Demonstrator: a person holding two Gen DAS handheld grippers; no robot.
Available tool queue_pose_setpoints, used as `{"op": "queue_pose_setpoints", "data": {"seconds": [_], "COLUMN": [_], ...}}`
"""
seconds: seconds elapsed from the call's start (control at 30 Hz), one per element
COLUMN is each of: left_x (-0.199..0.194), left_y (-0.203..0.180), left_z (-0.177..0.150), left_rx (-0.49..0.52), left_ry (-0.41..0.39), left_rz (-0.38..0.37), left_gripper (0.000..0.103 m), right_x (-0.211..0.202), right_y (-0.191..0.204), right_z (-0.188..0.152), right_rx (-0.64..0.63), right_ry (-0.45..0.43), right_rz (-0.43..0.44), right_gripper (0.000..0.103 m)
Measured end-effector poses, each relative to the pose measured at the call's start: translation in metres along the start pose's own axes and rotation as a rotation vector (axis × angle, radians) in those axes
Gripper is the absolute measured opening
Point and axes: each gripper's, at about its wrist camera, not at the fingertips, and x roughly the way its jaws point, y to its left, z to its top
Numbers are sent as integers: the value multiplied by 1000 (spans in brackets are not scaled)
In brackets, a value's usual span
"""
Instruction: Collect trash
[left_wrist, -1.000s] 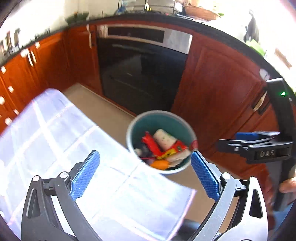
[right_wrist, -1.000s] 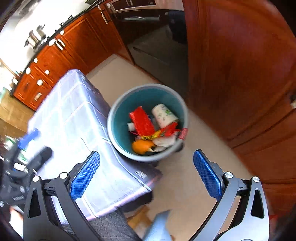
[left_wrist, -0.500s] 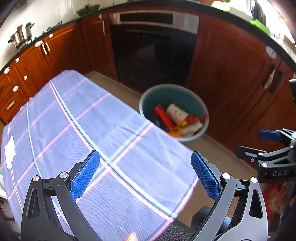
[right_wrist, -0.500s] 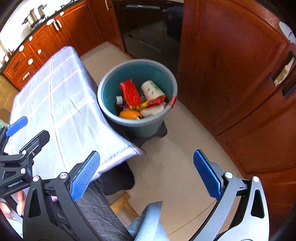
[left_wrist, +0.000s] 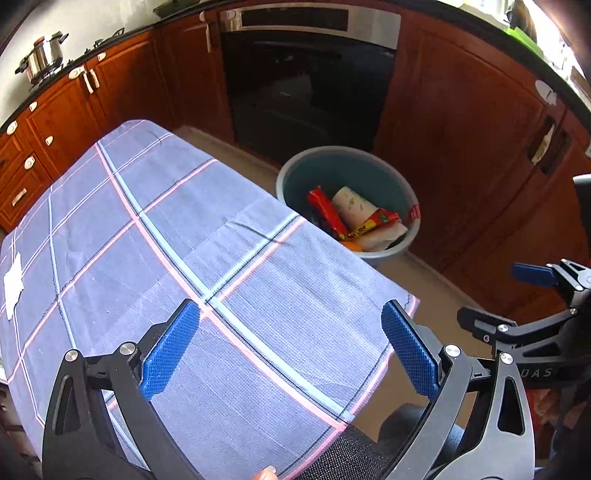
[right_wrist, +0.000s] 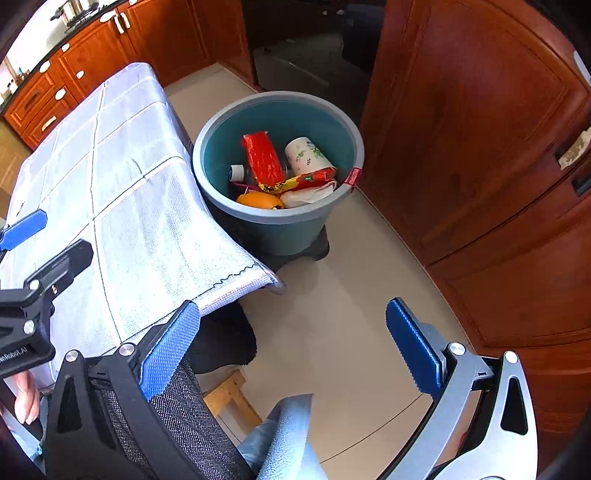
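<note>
The teal bin (right_wrist: 279, 206) stands on the floor just beside the far corner of the checked tablecloth (left_wrist: 192, 258), in front of the wooden cabinets (right_wrist: 472, 140). In it lie a red wrapper (right_wrist: 263, 159), a paper cup (right_wrist: 306, 155) on its side and an orange (right_wrist: 258, 201). The left gripper (left_wrist: 290, 349) hangs over the cloth, jaws wide and empty, bin well ahead to its right. The right gripper (right_wrist: 291, 349), jaws also wide, is above the floor, bin ahead.
</note>
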Motion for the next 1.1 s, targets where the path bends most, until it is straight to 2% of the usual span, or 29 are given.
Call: {"op": "queue_pose_setpoints", "data": {"seconds": [1.1], "left_x": [4], "left_y": [-2], "left_z": [0], "left_rx": [-1], "left_ry": [5], "left_rz": [9], "left_gripper": [99], "right_x": [7], "right_y": [1], "right_z": [-2], "right_rx": [6], "right_ry": [17], "right_rz": [-6], "right_gripper": [97]}}
